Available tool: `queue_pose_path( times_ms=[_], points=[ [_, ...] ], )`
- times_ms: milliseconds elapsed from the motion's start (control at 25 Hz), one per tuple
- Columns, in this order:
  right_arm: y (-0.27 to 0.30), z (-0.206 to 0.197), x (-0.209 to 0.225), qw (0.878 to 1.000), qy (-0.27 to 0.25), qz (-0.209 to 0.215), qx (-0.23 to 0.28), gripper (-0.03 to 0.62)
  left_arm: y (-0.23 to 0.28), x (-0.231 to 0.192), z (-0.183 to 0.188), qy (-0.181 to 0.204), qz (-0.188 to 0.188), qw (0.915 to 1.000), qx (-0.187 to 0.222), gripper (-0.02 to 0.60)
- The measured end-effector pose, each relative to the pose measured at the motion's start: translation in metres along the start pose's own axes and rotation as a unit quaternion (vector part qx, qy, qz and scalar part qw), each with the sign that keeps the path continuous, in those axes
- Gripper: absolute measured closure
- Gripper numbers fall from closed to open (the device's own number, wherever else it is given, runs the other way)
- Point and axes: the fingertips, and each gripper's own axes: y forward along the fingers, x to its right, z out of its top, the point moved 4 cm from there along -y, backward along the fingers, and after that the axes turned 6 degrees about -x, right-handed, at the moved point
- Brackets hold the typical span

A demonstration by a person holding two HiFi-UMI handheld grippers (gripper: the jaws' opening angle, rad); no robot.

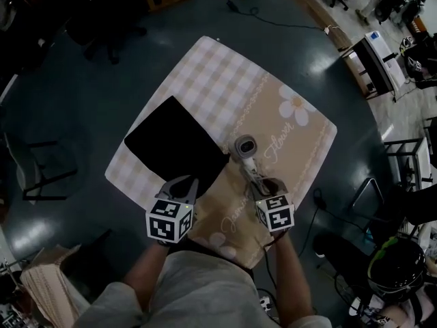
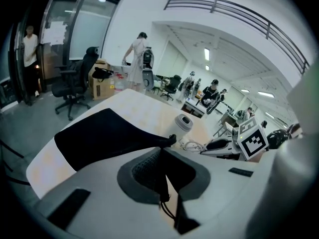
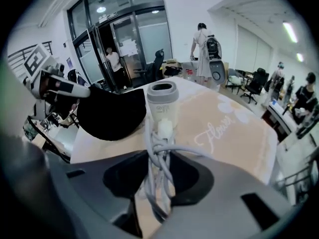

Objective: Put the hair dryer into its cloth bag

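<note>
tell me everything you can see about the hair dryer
The hair dryer is pale grey-white plastic, with a round grey-rimmed barrel end facing up. Its white cord is coiled along the handle. It is over the beige flowered cloth, beside the black cloth bag. The right claw grips its cord-wrapped handle.

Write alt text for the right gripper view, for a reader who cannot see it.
The right gripper clamps the hair dryer by its cord-wrapped handle. A black cloth bag shows at left, on a beige flowered tablecloth.
</note>
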Motion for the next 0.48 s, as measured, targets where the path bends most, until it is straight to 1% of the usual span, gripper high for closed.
queue_pose_path(
  times_ms=[120, 200, 240, 360, 480],
  points=[
    [-0.010, -0.018, 0.005, 0.999, -0.036, -0.023, -0.010, 0.448, 0.003, 0.013, -0.007, 0.007, -0.001, 1.0000, -0.004, 0.563],
    [-0.014, -0.025, 0.005, 0.995, -0.081, -0.048, -0.020, 0.448, 0.004, 0.014, -0.010, 0.009, 0.002, 0.9999, -0.006, 0.563],
    [-0.017, -0.028, 0.004, 0.991, -0.112, -0.065, -0.027, 0.448, 0.005, 0.014, -0.011, 0.009, 0.003, 0.9999, -0.007, 0.563],
    [-0.026, -0.040, 0.002, 0.971, -0.206, -0.112, -0.046, 0.448, 0.007, 0.015, -0.015, 0.011, 0.007, 0.9999, -0.010, 0.563],
    [-0.030, -0.055, -0.005, 0.949, -0.277, -0.141, -0.056, 0.448, 0.007, 0.017, -0.018, 0.012, 0.011, 0.9998, -0.011, 0.563]
  ],
)
